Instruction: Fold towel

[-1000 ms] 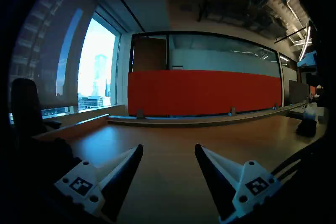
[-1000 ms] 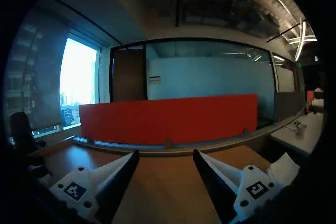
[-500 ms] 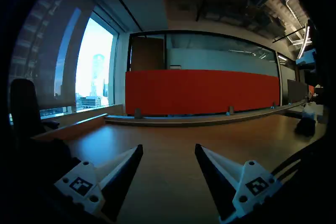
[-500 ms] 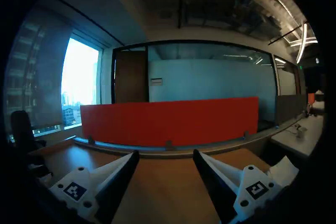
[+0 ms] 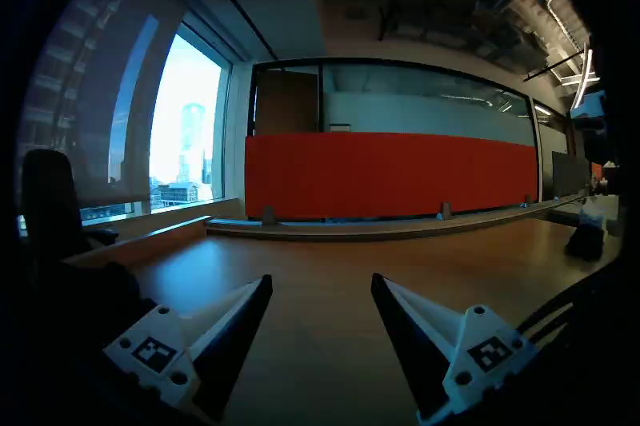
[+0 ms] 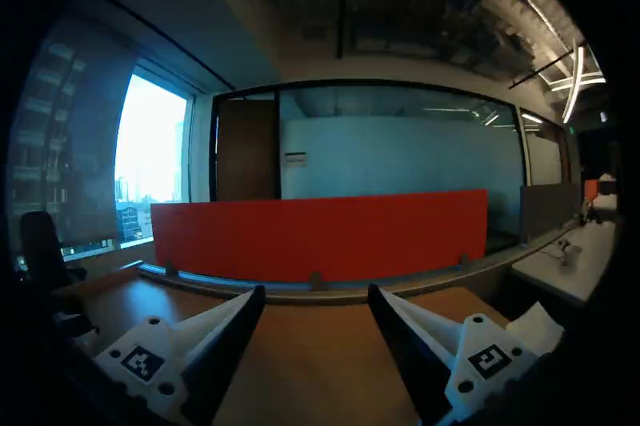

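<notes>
The left gripper (image 5: 320,292) and right gripper (image 6: 316,304) each have their jaws wide apart and hold nothing. Both are over a smooth, glossy wooden desk (image 5: 336,254) on the near side of the flat red screen (image 5: 392,174). A pale shape (image 6: 538,324), peaked and creased, sits low and to the right of the screen. It may be the towel, but I cannot tell. A towel should be light, soft and limp, and is best pinched at two corners of one edge.

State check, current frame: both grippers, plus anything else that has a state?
left gripper: open, empty, above the wooden desk.
right gripper: open, empty.
ceiling light strip: lit.
office chair: unoccupied.
</notes>
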The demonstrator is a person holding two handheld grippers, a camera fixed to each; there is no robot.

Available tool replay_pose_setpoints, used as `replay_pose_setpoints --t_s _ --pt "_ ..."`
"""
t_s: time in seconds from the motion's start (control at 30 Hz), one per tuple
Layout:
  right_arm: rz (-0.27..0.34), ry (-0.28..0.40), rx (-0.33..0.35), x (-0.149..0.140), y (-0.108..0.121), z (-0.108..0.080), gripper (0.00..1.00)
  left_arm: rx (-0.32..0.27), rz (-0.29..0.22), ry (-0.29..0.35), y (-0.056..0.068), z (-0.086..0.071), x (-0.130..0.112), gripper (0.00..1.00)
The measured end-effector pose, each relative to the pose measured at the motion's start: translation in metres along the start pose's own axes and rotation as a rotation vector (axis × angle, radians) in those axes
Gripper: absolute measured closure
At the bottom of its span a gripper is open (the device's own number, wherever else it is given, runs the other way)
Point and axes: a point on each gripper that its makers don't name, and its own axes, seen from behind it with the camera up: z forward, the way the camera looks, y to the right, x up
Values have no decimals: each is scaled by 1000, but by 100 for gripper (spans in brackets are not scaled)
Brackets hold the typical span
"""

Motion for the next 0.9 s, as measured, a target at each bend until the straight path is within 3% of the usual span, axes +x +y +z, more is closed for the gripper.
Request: replay_pose_setpoints --t_s 0.6,0.9 --pt "-33 71 -55 -2 32 -8 1 0 0 0 0 1 -1 8" --pt "-17 71 -85 -34 46 -14 1 0 0 0 0 0 -1 8"
